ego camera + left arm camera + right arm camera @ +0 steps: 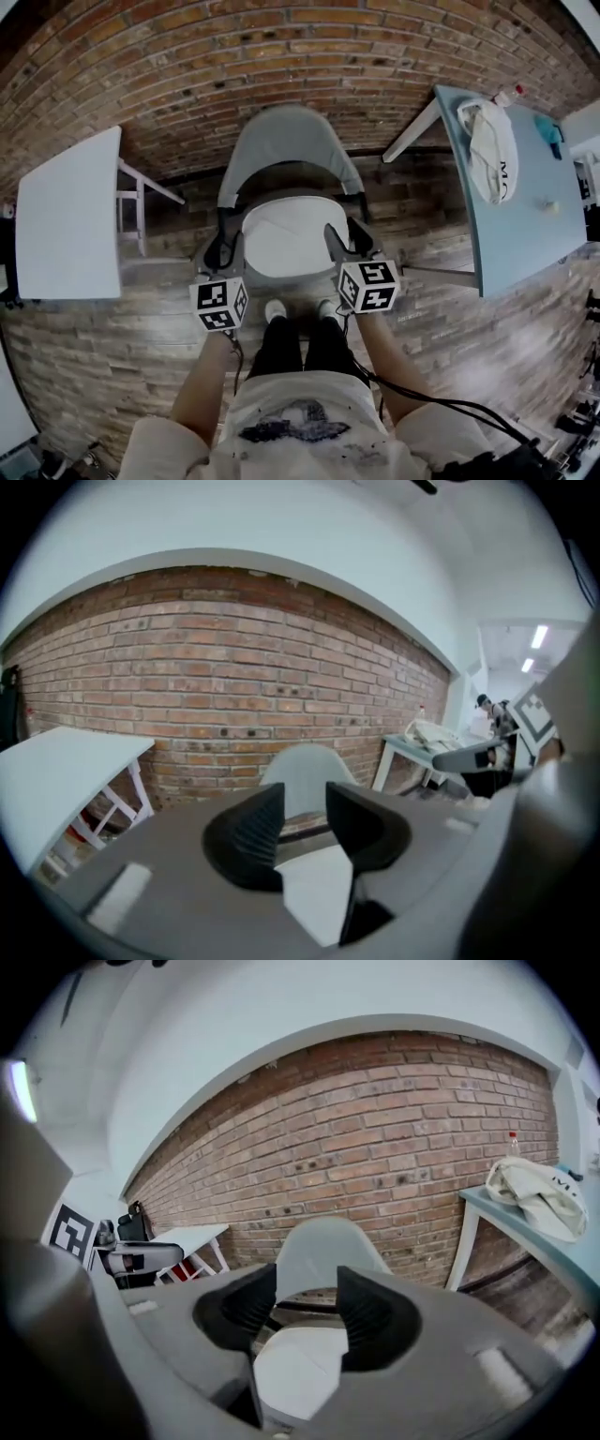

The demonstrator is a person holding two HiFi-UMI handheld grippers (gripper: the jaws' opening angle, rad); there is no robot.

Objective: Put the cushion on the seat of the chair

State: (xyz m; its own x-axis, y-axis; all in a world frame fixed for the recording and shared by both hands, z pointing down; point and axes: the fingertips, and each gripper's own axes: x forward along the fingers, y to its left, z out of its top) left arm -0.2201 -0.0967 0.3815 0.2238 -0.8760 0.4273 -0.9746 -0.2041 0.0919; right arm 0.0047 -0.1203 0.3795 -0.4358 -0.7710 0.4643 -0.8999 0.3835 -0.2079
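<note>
Both left gripper and right gripper gape empty. The cushion seemingly already rests on the chair seat, so little remains.

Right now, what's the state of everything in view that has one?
cushion: lying flat on the chair seat
chair: upright, back toward the brick wall
left tool: open, nothing between the jaws
right tool: open, nothing between the jaws
white bag: slumped on the blue table
</note>
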